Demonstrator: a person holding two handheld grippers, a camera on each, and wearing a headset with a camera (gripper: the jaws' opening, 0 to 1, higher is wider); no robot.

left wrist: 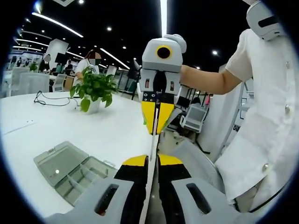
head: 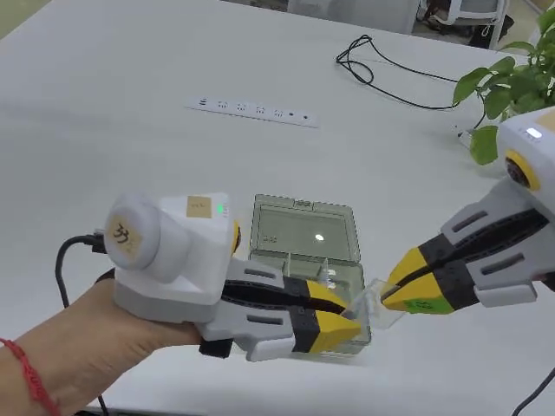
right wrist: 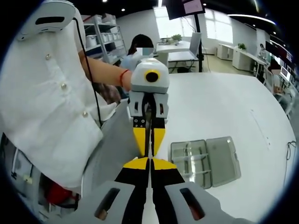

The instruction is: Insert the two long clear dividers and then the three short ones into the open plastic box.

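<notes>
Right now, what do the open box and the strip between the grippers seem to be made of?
Box: likely hard plastic, smoky-tinted and translucent, glossy; a light glints on its lid and the table shows faintly through. Divider: probably thin clear plastic, smooth; the white table reads through it, and its edges catch light.

Open passage over bare table point(head: 130, 104) behind box point(head: 303, 227). Far back: power strip point(head: 253, 110); far right: cable point(head: 354, 69), plant point(head: 507, 82). Over box's near right corner, left gripper point(head: 351, 314) and right gripper point(head: 390, 291) tip to tip, clamped on clear divider point(head: 375, 300), blocking entry.
</notes>
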